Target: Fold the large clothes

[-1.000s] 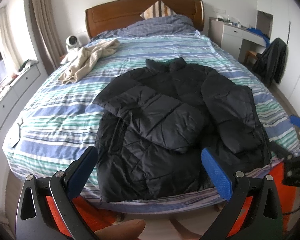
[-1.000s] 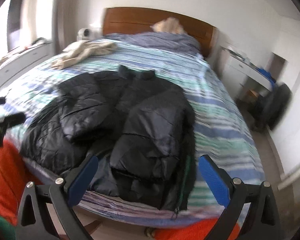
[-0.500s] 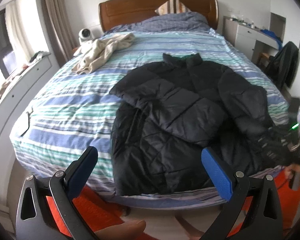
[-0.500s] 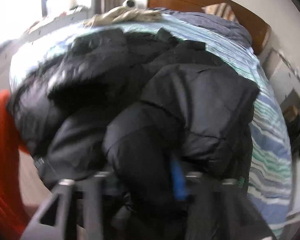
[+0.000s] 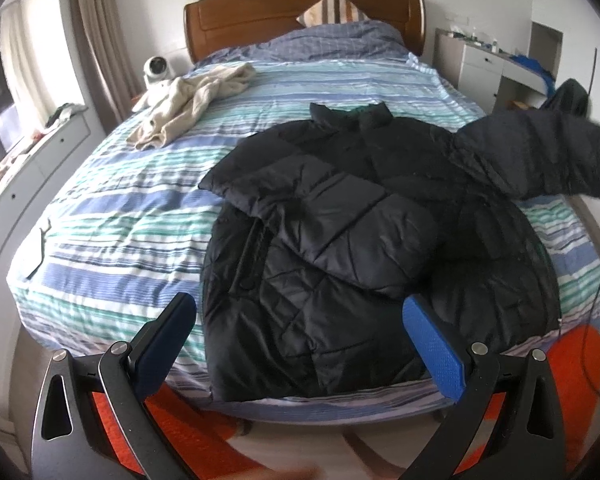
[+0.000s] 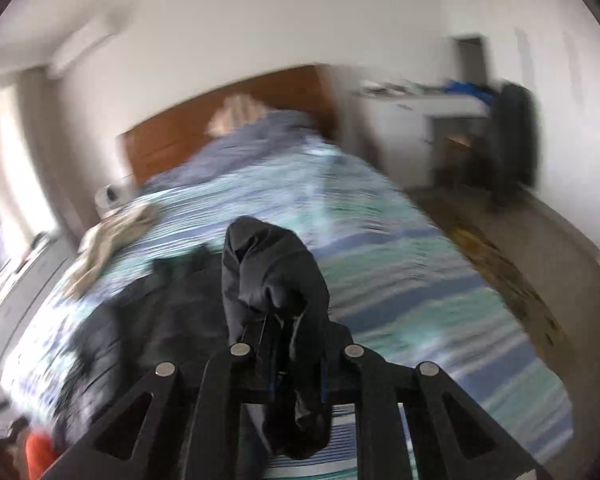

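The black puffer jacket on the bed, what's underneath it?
The black puffer jacket lies on the striped bedspread, which shows all around it. Whatever is directly beneath the jacket is covered. One sleeve is lifted clear of the bed.

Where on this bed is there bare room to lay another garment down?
The widest free patch is the striped cover left of the black jacket, below the beige garment. A narrower strip runs between the jacket's collar and the grey-blue duvet. The right side is crowded: the right gripper holds the jacket's sleeve there.
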A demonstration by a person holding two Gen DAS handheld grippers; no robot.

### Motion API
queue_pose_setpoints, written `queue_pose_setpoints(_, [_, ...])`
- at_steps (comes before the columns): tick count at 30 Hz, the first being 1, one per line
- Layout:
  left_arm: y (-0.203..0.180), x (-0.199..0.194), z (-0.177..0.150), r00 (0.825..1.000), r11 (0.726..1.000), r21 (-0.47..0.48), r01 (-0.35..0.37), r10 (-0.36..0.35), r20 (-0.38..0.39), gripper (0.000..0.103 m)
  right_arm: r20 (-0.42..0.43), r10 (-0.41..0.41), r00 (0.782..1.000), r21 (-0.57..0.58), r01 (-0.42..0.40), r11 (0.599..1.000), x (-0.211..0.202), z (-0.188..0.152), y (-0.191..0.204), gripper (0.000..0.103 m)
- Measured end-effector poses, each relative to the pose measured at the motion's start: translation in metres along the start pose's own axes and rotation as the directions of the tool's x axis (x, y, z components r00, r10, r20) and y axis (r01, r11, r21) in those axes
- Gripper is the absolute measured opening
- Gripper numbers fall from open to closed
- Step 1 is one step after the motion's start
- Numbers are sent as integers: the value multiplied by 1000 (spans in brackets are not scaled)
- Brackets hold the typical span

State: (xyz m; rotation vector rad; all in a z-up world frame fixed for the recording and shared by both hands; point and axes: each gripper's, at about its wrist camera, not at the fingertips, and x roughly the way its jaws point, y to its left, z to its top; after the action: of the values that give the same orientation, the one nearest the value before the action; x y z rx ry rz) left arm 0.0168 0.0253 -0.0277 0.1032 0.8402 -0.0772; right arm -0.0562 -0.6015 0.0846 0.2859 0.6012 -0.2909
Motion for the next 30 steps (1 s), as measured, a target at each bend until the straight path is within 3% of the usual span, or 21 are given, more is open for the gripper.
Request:
queue_pose_setpoints(3, [-2,3,0,1000,1000,21,3,-3,-9,103,-116,-160,980,58,168,984,46,-21,-62,18])
queue_pose_setpoints(5, [-2,5,0,1000,999,44,-8,8,-14,103,-220,-263,939,61,282,957,75,-41,-99,33])
queue_pose_setpoints(6, [-2,6,1,1000,998,54,-12,12,-14,103,-280,-340,898,45,365,930,90,-55,-116,44])
queue_pose_setpoints(8, [0,6,5,1000,997,70,-10,10,-10,103,-313,-437,843,26,468,883,94,-73,-136,45])
queue_pose_setpoints(9, [1,6,7,1000,997,78,-5,6,-5,103,-309,-446,840,39,479,877,87,-75,-140,45])
queue_pose_setpoints(12, [-1,10,17,1000,993,114,25,-26,4,103,-270,-418,867,69,451,890,57,-83,-124,53])
queue_pose_setpoints(15, [-21,26,31,995,975,202,94,-97,7,103,-218,-422,880,-11,430,903,28,-82,-90,58])
queue_pose_setpoints(18, [-49,47,40,990,947,291,135,-141,0,103,-157,-446,881,-103,434,895,17,-66,-52,66])
queue_pose_setpoints(20, [-65,59,46,986,931,329,161,-163,-22,103,-99,-456,885,-91,448,889,6,-45,-47,68])
queue_pose_setpoints(22, [-81,72,53,977,908,362,208,-206,-44,103,-87,-478,874,-54,475,878,-2,-28,-51,68])
queue_pose_setpoints(26, [-103,101,57,972,874,426,234,-216,-89,103,-31,-385,922,-113,380,918,-28,-19,-16,68])
queue_pose_setpoints(30, [-123,153,44,977,835,510,207,-146,-157,103,-87,-241,967,-150,226,963,-31,-50,32,68])
